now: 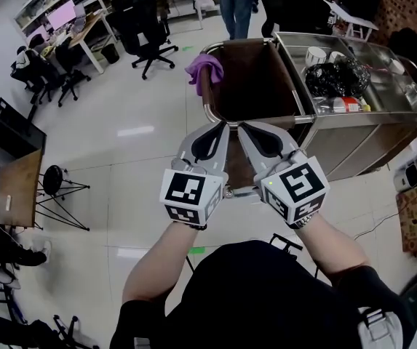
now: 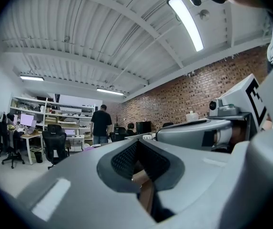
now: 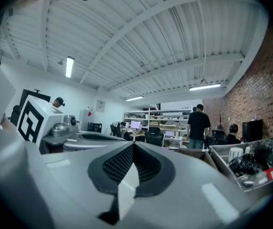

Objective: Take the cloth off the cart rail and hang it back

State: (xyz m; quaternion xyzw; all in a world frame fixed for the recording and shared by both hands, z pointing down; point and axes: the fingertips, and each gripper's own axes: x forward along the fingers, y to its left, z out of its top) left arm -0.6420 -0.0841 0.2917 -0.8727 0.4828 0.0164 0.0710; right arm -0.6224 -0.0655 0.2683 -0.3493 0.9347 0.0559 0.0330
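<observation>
Left claw (image 1: pixel 220 126) and right claw (image 1: pixel 244 126) held side by side, jaws together

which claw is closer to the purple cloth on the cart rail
Left. The left claw is on the near side of the purple cloth, almost in line with it. The right claw sits beside the left one, farther along the cart. Neither touches the cloth.

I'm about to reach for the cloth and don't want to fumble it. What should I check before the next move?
1. Purple cloth draped on cart rail: ok.
2. Left tool empty: ok.
3. Right tool empty: ok.
4. Jaws apart for a grasp: not ok, both shut.
5. Way from the tools to the cloth looks free: ok.
6. How firmly the cloth sits on the rail: cannot tell.
</observation>
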